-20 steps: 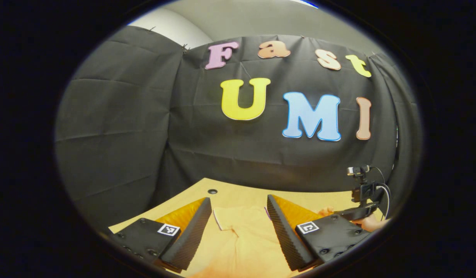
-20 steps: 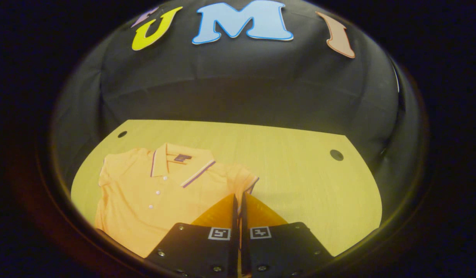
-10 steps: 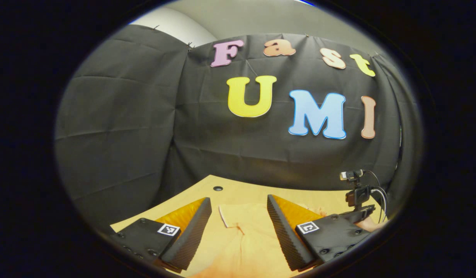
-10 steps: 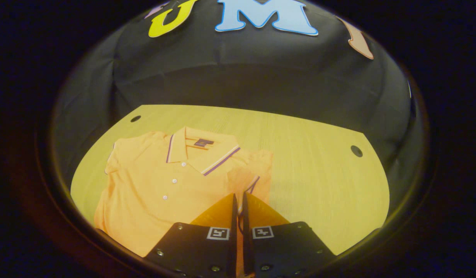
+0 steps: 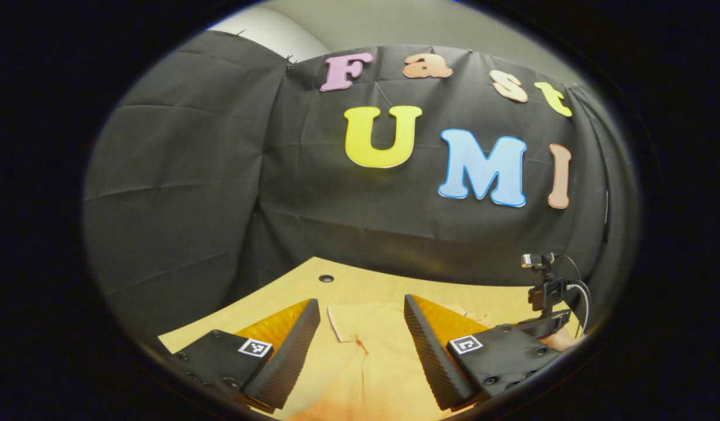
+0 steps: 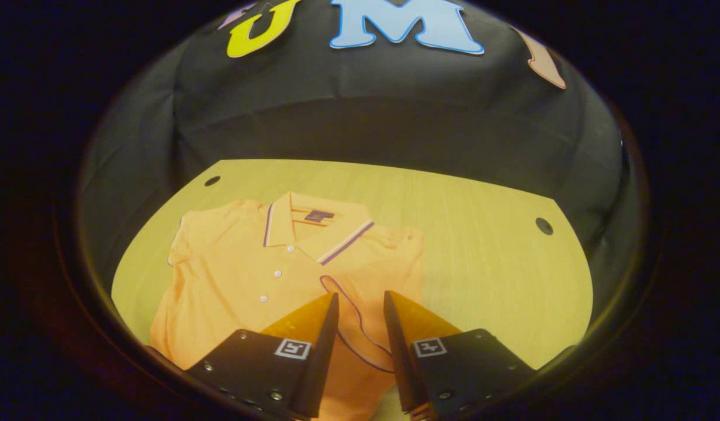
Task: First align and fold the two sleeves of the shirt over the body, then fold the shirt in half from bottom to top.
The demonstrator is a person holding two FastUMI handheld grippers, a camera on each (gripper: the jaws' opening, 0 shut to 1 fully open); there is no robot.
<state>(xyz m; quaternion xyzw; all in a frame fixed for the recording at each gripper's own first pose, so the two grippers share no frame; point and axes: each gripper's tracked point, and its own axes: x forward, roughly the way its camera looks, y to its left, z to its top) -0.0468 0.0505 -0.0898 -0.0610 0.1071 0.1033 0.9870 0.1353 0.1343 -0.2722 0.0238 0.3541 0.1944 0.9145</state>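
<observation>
Wooden table (image 6: 483, 245) with two round holes, black cloth wall behind, orange shirt (image 6: 249, 275) flat on it, one sleeve folded over the body between the right gripper (image 6: 361, 299)'s parted fingers, left gripper (image 5: 362, 307) wide open above another shirt edge.

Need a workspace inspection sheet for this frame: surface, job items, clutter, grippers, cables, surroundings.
Surface: light wooden table, two round holes near its far corners.
Job's things: orange polo shirt lies flat, collar toward the wall; one sleeve is folded over the body, its striped cuff between the right gripper's jaws; the other sleeve is not yet folded.
Clutter: nothing seen.
Grippers: left gripper open above the shirt, nothing held; right gripper open, over the folded sleeve.
Cables: dark cables loop off the right gripper's camera mount in the left gripper view.
Surroundings: black cloth wall behind the table.
</observation>
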